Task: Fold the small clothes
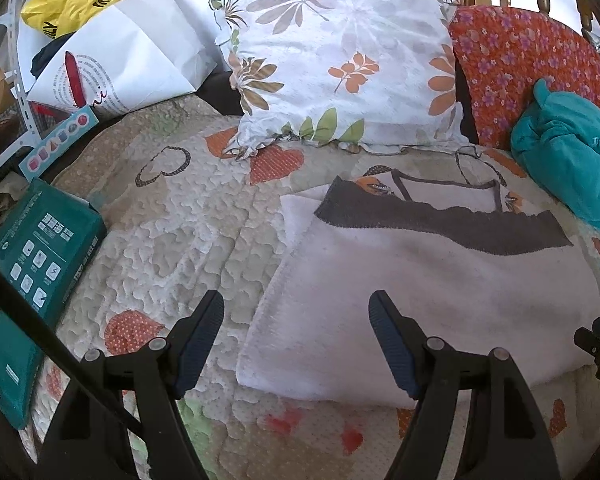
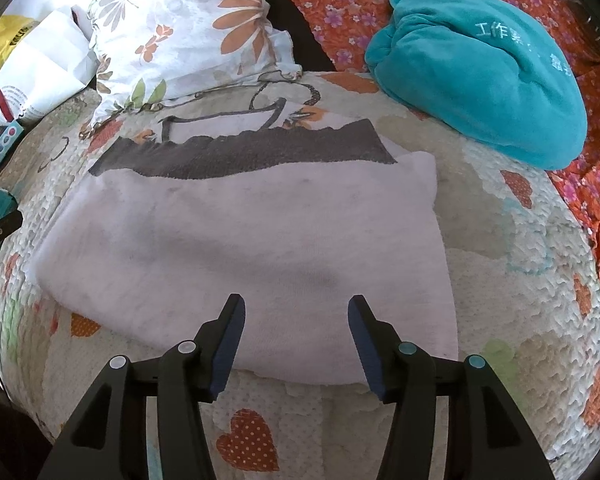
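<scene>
Both tongs wait open at the near edge of the folded top.

The white top (image 2: 240, 240) lies flat on the bed quilt (image 2: 500, 300), long side running 9 to 3 o'clock, dark band at 12. The right tongs (image 2: 296, 312) are spread, holding nothing, right above its near edge. The left tongs (image 1: 296, 312), also spread and holding nothing, hang over its left corner.

A bed (image 2: 500, 280) covered by a quilted heart-print spread carries everything. On it lie a folded white garment (image 2: 240, 248) with a dark band, a floral pillow (image 1: 340, 52), a teal plush bundle (image 2: 480, 80), a white paper bag (image 1: 132, 52) and a green box (image 1: 40, 240).
</scene>
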{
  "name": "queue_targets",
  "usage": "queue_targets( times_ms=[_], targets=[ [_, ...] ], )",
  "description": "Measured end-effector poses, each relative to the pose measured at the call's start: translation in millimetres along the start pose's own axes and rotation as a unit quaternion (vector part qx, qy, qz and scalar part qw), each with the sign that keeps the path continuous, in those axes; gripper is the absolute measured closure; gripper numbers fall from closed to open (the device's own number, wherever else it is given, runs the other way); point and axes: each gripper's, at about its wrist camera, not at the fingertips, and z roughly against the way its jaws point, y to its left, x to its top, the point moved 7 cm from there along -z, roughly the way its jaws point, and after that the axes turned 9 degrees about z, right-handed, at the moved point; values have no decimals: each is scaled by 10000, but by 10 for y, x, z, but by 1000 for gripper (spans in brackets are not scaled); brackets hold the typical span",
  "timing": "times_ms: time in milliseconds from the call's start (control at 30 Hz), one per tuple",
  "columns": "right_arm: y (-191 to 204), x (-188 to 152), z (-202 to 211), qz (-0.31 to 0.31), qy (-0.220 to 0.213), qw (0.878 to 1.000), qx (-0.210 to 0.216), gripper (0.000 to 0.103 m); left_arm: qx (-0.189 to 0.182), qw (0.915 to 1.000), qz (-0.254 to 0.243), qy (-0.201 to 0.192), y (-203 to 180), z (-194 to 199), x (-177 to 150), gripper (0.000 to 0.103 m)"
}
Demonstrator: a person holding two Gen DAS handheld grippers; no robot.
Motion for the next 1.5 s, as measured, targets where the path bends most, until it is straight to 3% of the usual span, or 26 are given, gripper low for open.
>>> queue_targets(
  times_ms=[1500],
  targets=[
    [17, -55, -69, 107, 116, 9999, -5, 43, -73, 9998, 133, 99, 28, -6, -44, 29]
  ],
)
